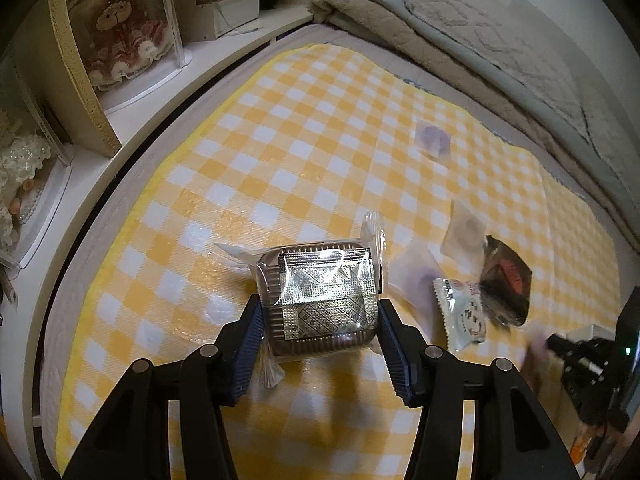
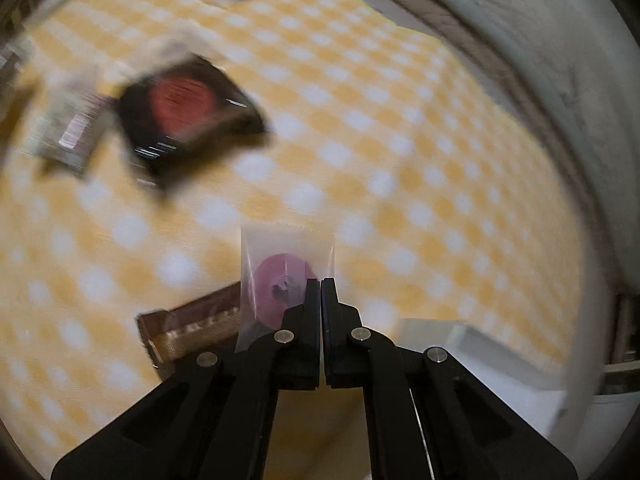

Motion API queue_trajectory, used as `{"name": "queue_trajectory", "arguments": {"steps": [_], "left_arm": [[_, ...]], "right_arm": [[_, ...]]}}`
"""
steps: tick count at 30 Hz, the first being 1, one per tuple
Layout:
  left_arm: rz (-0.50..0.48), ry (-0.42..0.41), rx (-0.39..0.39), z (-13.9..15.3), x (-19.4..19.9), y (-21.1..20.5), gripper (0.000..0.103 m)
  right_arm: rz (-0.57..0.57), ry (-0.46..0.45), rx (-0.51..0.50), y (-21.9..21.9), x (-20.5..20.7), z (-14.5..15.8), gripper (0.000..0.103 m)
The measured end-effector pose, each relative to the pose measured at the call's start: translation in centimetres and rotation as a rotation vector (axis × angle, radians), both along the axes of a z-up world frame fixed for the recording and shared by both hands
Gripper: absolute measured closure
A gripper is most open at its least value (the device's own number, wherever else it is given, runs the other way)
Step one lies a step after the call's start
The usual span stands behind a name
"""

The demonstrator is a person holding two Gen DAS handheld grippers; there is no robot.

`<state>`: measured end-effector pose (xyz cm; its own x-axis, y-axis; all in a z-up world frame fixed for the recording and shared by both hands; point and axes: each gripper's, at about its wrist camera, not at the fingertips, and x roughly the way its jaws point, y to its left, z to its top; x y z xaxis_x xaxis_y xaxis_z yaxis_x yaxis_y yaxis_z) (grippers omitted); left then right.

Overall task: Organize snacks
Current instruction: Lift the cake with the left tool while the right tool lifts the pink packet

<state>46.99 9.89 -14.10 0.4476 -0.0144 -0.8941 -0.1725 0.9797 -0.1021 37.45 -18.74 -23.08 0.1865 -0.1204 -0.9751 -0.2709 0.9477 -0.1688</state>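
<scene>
My left gripper [image 1: 320, 312] is shut on a brown ridged tray snack [image 1: 320, 280] sealed in clear wrap, its blue pads [image 1: 250, 336] pressing both sides, held above the yellow checked cloth [image 1: 280, 140]. My right gripper [image 2: 321, 283] is shut, pinching the edge of a clear packet with a pink round snack [image 2: 280, 280] over the same cloth. A dark packet with a red circle [image 1: 506, 280] [image 2: 188, 112] and a white printed packet [image 1: 464, 312] lie on the cloth to the right of the left gripper. The right wrist view is blurred.
Three translucent packets [image 1: 416, 276] [image 1: 466, 232] [image 1: 432, 140] lie on the cloth. A brown box [image 2: 192, 332] and a white box [image 2: 480, 360] sit under the right gripper. Folded blankets [image 1: 480, 40] border the far side; a shelf with boxed dolls [image 1: 120, 40] runs along the left.
</scene>
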Motion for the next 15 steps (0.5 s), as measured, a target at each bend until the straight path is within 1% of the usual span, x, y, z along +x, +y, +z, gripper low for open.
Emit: {"name": "queue_trajectory", "arguments": {"steps": [1,4,8,9,10,11,12,13,15], "left_arm": [[-0.002,-0.002,-0.002,0.1,-0.1,0.0,0.049],[-0.008,-0.005,-0.004,0.4,-0.4,-0.1,0.05],[-0.008,-0.013,-0.019,1.1,-0.9,0.0,0.05],[-0.008,-0.015,-0.022,1.2,-1.0,0.1,0.05],[-0.009,-0.017,-0.025,1.3,-1.2,0.1,0.05],[-0.009,-0.019,-0.026,1.4,-1.4,0.1,0.05],[-0.01,-0.02,-0.027,1.6,-1.6,0.1,0.05],[-0.01,-0.021,-0.03,1.7,-1.8,0.2,0.05],[-0.008,-0.022,-0.038,1.8,-2.0,0.2,0.05]], "right_arm": [[0.007,0.009,0.047,0.6,-0.1,0.2,0.1],[0.019,0.009,0.127,2.0,-0.4,1.0,0.1],[-0.03,-0.019,0.292,1.7,0.1,2.9,0.099],[-0.031,-0.013,0.341,1.6,0.1,3.1,0.094],[-0.023,-0.009,0.36,1.6,0.0,3.0,0.078],[-0.005,-0.012,0.357,1.7,-0.1,2.9,0.055],[0.013,-0.015,0.344,1.9,-0.4,2.8,0.047],[0.05,-0.009,0.325,2.1,-0.6,2.5,0.041],[0.083,0.018,0.308,2.0,-0.6,1.5,0.041]]}}
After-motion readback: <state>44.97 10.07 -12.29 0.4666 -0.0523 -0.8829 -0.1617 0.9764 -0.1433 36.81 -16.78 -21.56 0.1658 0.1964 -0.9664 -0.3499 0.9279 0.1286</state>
